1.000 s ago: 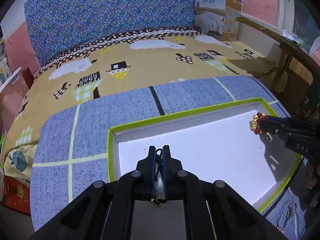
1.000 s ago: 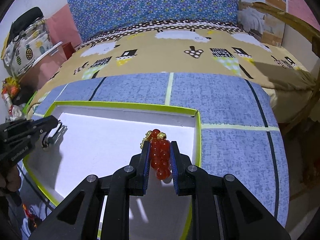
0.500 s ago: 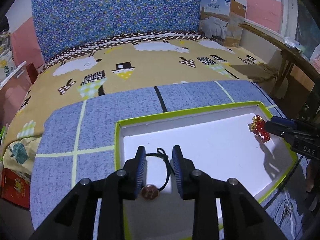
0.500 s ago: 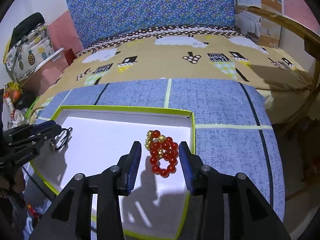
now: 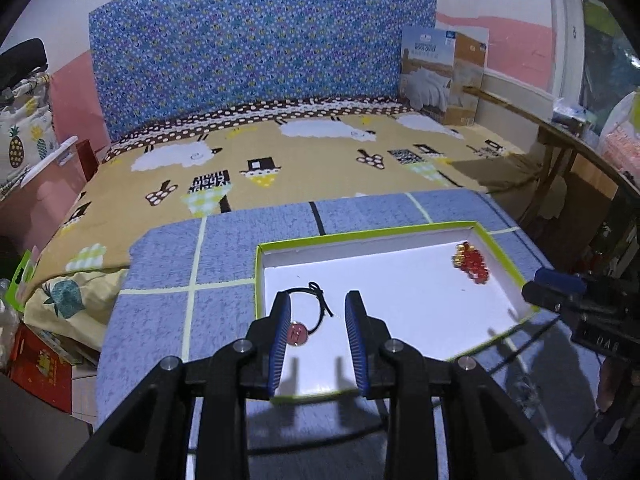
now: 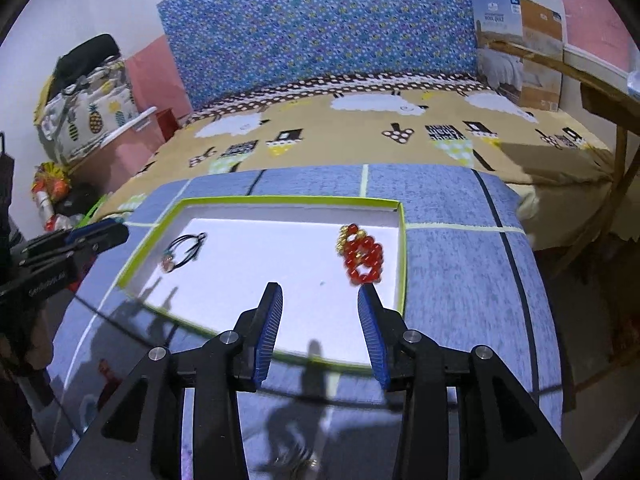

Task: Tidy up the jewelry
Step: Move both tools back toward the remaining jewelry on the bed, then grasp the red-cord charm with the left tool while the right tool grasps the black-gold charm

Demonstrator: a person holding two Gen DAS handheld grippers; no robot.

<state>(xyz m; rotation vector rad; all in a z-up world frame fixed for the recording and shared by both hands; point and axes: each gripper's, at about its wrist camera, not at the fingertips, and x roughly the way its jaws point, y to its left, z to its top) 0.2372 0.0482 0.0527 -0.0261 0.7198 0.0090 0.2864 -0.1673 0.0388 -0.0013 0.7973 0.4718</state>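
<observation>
The green-rimmed white tray (image 6: 401,248) holds 2 pieces: a red bead bracelet (image 6: 363,256) near its right wall and a black cord bracelet (image 5: 310,308) at the left. Left claw (image 5: 318,340) and right claw (image 6: 320,328) stand apart, empty.

A shallow tray (image 6: 401,240) sits on a checked blanket (image 6: 460,248) in the middle of the right wrist view, with a cord bracelet (image 6: 182,250) lying inside near its left wall and a bead bracelet (image 6: 362,258) lying inside near its right wall, the two well apart. The right gripper (image 6: 320,304) hangs over the tray's near edge at the bottom of the frame, the left gripper (image 6: 80,238) stands just outside the tray's left wall at the left edge. Behind the blanket a patterned bedspread (image 6: 360,136) runs up to a headboard (image 6: 320,28) across the top, and a cardboard box (image 6: 520,52) stands in the upper right.
</observation>
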